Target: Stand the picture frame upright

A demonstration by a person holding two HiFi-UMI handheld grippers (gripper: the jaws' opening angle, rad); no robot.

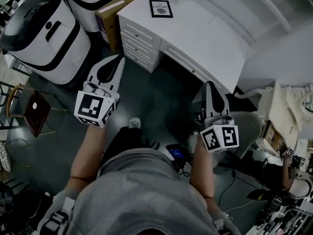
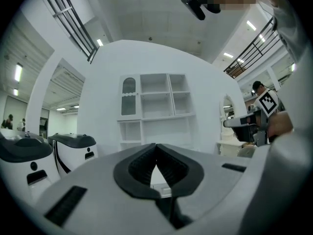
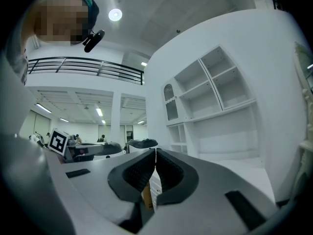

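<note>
Black-bordered and lying flat, the picture frame [image 1: 161, 8] sits at the top centre of the head view, on the left end of the white desk [image 1: 205, 38], just above its drawers [image 1: 139, 45]. Both grippers hang over the dark floor [image 1: 156, 97], well apart from it: the left gripper [image 1: 118, 58] at middle left, the right gripper [image 1: 209, 84] right of centre, each pointing up the picture toward the desk.

This looks like the approach step. The frame is untouched and no grasp has begun. The next move calls for reaching over the desk and parting at least one pair of jaws. The frame's edge lies flush on the surface, so getting under it may need one gripper to steady while the other tips it up. Whether it has a rear stand cannot be seen.

Only the head view shows the frame and how far off it lies. The gripper views look level and catch the white shelf unit [image 2: 155, 106] [image 3: 210, 97] behind the desk, but no frame. They do settle the jaws: on the left gripper [image 2: 156, 145] and the right gripper [image 3: 155, 151] the ribbed black pads meet at the tips, holding nothing. A brown sliver shows through the right one's lower slot and appears to be background.
</note>
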